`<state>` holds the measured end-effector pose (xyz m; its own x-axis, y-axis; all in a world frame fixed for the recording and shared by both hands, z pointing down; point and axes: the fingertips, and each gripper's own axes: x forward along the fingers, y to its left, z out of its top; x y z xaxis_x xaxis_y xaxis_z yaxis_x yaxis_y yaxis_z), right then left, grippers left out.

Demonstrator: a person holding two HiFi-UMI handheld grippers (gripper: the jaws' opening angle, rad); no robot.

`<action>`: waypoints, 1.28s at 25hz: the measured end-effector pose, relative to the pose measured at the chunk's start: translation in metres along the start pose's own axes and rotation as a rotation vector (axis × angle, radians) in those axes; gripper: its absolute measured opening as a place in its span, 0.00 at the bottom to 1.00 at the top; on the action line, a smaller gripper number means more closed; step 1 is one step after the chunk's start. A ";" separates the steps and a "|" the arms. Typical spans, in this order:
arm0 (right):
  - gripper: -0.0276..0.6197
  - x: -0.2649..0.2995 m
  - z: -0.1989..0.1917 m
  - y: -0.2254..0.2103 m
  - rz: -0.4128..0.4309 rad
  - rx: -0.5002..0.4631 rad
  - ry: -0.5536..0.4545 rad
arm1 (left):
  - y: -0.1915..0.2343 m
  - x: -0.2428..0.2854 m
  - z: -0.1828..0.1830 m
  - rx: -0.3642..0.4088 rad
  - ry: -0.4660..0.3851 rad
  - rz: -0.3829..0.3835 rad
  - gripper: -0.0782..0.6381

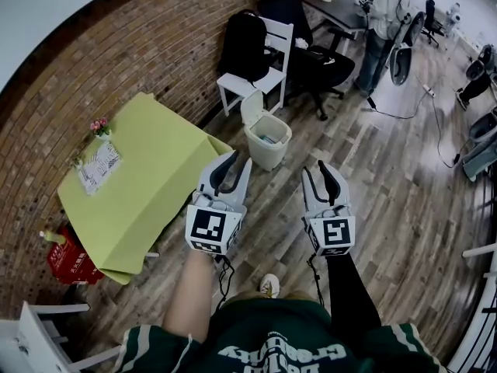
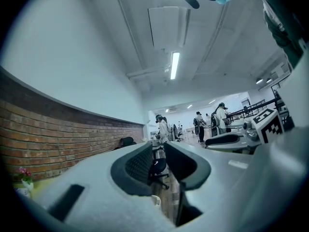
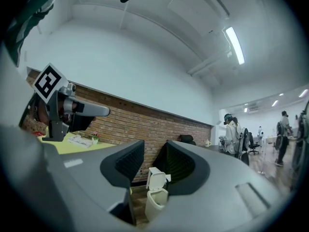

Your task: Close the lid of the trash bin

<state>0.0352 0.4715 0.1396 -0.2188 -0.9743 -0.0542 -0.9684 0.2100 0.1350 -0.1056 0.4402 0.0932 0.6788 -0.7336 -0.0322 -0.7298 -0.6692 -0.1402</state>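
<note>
Two grey handheld grippers, left gripper (image 1: 239,162), right gripper (image 1: 316,169), jaws parted, empty, cream plastic trash bin (image 1: 268,144) twelve o'clock, lid (image 1: 252,107) up.

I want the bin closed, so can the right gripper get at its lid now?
Probably not yet: the right gripper is short of the lid, though only bare floor lies between.

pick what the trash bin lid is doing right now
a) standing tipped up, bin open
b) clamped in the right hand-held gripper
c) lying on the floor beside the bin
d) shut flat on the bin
a: the lid stands tipped up at the back of the trash bin, so the bin's top is open.
</note>
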 end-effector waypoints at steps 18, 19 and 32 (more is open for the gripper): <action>0.20 0.027 -0.013 -0.039 -0.025 0.060 0.005 | 0.011 0.042 0.008 0.015 -0.016 0.008 0.24; 0.20 0.028 -0.012 -0.040 -0.025 0.066 0.007 | 0.012 0.044 0.007 0.014 -0.014 0.006 0.24; 0.20 0.074 -0.015 -0.053 -0.045 0.061 -0.020 | 0.050 0.088 0.002 0.038 -0.032 -0.020 0.24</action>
<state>0.0725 0.3874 0.1435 -0.1769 -0.9811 -0.0786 -0.9826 0.1714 0.0714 -0.0822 0.3430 0.0809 0.6958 -0.7156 -0.0610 -0.7130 -0.6781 -0.1785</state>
